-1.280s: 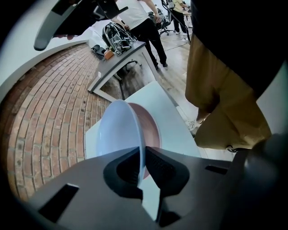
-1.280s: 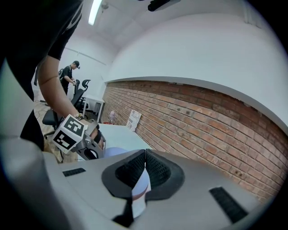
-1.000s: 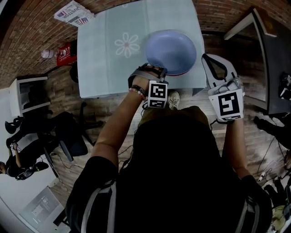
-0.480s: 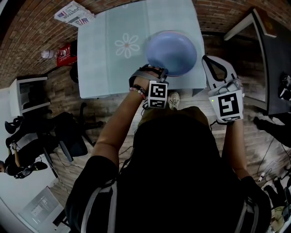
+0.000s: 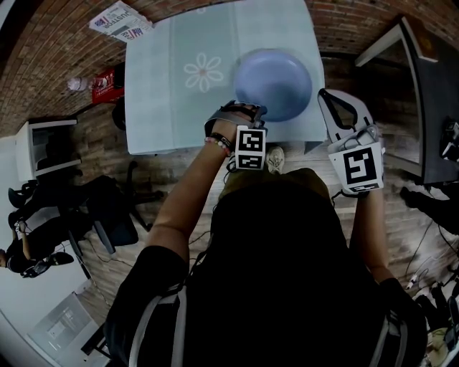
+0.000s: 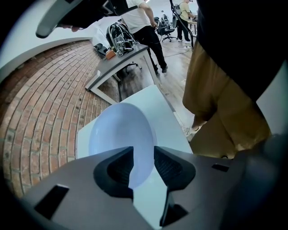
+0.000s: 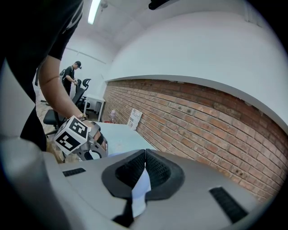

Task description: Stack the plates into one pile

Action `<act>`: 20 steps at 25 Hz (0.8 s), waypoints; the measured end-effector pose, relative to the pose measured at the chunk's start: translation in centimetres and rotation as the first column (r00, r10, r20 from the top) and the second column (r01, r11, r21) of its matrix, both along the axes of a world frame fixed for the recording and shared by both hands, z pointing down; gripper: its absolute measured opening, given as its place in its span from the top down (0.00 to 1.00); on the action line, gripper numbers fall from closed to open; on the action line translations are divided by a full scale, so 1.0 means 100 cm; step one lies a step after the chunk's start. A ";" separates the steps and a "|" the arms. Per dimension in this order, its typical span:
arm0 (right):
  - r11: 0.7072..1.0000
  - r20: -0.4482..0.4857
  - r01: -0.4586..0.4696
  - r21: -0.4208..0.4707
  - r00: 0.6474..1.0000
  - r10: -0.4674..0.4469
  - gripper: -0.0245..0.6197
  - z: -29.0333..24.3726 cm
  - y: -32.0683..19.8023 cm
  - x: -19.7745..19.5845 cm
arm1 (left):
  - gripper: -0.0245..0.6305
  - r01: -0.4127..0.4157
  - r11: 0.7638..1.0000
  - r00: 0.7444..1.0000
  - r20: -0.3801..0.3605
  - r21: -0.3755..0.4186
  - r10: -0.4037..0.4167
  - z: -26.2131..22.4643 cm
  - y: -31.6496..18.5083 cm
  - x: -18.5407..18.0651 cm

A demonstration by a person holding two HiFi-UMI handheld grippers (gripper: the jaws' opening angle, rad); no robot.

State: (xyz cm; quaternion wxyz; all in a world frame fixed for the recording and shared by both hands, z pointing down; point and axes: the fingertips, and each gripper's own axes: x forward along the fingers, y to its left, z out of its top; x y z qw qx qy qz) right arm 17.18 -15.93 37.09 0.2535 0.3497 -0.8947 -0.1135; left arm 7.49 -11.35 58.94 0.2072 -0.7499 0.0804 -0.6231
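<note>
A pale blue plate (image 5: pixel 273 82) lies near the front right corner of the light teal table (image 5: pixel 165 107). No other plate shows under it in any view. My left gripper (image 5: pixel 250 110) hangs at the plate's near rim, pointing steeply down. In the left gripper view its jaws (image 6: pixel 144 157) have just been opening and stand apart. The plate (image 6: pixel 119 132) shows in the gap, and the pads do not press on it. My right gripper (image 5: pixel 327 94) hovers off the table's right edge, shut with nothing between its jaws (image 7: pixel 145 155).
A white flower print (image 5: pixel 204 72) marks the table's middle. A leaflet (image 5: pixel 120 20) lies by the far left corner, and a red item (image 5: pixel 104 84) on the floor. A black chair (image 5: pixel 107 208) stands at the left, a dark desk (image 5: pixel 430 107) at the right. People (image 6: pixel 144 27) are behind.
A red rim that showed under the blue plate's near edge a second ago is now hidden. The plate blurred, then settled. Both hands have stayed where they were.
</note>
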 end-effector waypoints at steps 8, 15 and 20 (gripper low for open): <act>1.000 0.004 0.005 0.000 1.000 -0.005 0.91 -0.003 -0.001 -0.003 | 0.73 0.024 1.000 0.999 -0.041 0.004 -0.024 -0.006 -0.004 0.002; 1.000 0.001 0.013 0.001 1.000 -0.013 0.91 -0.003 -0.002 -0.008 | 0.73 0.055 0.998 0.996 -0.068 0.008 -0.054 -0.011 -0.009 -0.001; 0.999 -0.020 0.036 0.033 0.999 -0.036 0.91 -0.007 -0.005 -0.009 | 0.83 0.102 0.995 0.989 -0.107 0.013 -0.100 -0.020 -0.015 0.001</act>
